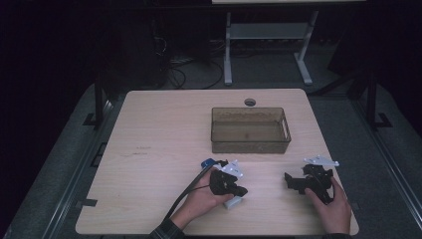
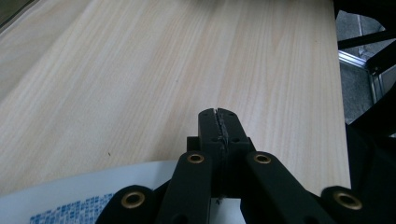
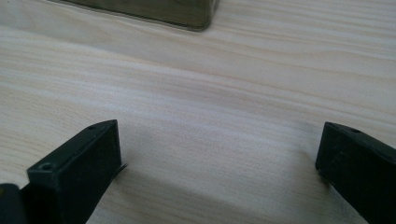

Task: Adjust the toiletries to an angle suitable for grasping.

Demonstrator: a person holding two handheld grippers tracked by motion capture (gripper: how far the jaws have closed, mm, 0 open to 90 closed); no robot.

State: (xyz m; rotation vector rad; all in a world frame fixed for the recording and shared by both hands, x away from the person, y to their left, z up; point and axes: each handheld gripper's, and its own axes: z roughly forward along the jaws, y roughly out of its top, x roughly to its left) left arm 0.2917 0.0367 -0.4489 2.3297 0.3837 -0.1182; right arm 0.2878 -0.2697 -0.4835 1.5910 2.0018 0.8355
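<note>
A light wooden desk [image 1: 159,134] takes up the middle of the high view. Near its far edge, a little right of centre, a round cable hole [image 1: 250,102] is cut into the top. Beyond the desk, at the upper centre of the frame, the white legs of a second stand [image 1: 228,50] rest on grey floor [image 1: 50,174], with dark cables [image 1: 199,67] lying loose to their left.

No legible words, brands or numbers anywhere. Only rows of small blue print on a white object [image 2: 79,196] at the bottom of the left gripper view — too blurred and tiny to read. Faint dark marks on the wooden surface [image 1: 149,129] in the high view — unreadable too.
</note>
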